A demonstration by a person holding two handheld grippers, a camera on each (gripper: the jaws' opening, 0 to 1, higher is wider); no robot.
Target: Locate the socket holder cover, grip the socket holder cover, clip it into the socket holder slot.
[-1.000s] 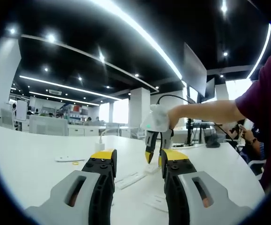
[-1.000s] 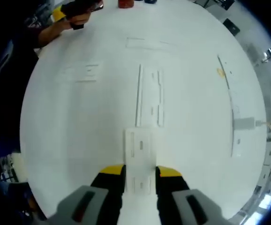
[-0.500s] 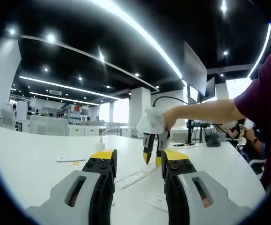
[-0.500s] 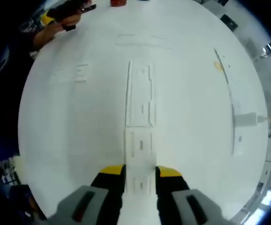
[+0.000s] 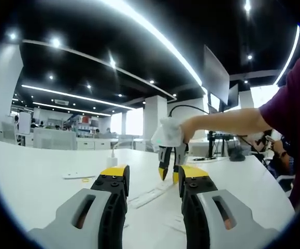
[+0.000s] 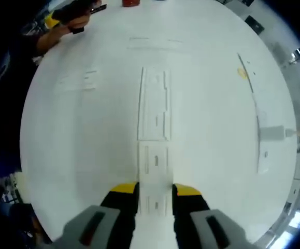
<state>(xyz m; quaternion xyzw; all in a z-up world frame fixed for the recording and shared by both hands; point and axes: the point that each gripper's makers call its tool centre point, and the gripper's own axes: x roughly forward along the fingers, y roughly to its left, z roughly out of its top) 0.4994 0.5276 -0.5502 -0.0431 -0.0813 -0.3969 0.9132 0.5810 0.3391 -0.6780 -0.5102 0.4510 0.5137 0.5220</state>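
In the right gripper view my right gripper (image 6: 155, 189) is shut on the white socket holder cover (image 6: 155, 166), a flat piece with slots that juts forward from the jaws. Its far end meets the near end of the long white socket holder (image 6: 154, 106), which lies flat on the white table (image 6: 87, 155). The left gripper view shows my right gripper (image 5: 169, 175), held by a gloved hand (image 5: 169, 134), pointing down at the holder (image 5: 150, 195). My left gripper (image 5: 153, 181) hovers low over the table, open with nothing between its jaws; it also appears far off (image 6: 77, 11).
A second long white strip (image 6: 256, 114) lies to the right with a yellow ring (image 6: 243, 73) and a white plug (image 6: 271, 136) near it. Small white parts (image 6: 90, 79) lie left of the holder. A red object (image 6: 131, 3) stands at the far edge. Monitors (image 5: 214, 78) stand behind.
My right gripper has carried the cover forward until its far end reached the holder's near end. It has held still for the last half second. The left gripper has hardly moved.
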